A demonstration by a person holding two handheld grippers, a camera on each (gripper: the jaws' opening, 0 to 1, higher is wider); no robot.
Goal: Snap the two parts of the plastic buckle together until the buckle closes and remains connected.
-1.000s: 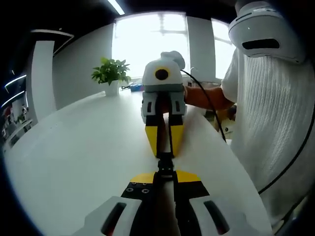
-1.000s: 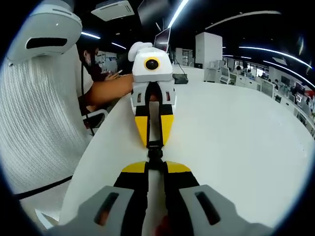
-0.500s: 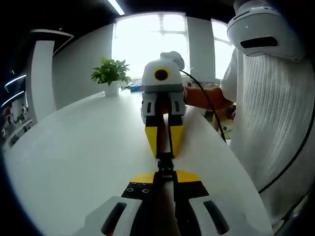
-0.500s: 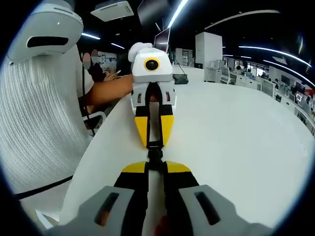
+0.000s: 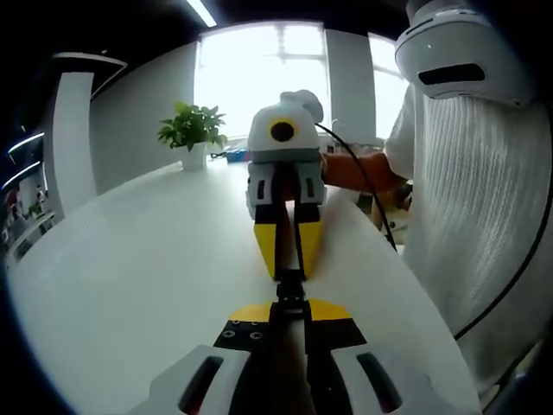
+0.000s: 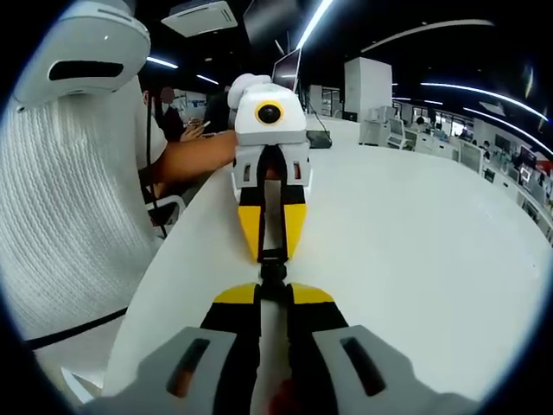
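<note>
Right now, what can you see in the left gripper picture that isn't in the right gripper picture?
The left gripper view has a potted plant on the white table and a bright window. The right gripper view has a big office with desks and a ceiling light strip. Both have the black buckle pinched between the left gripper and the right gripper, tip to tip, beside a person's white sleeve.
</note>
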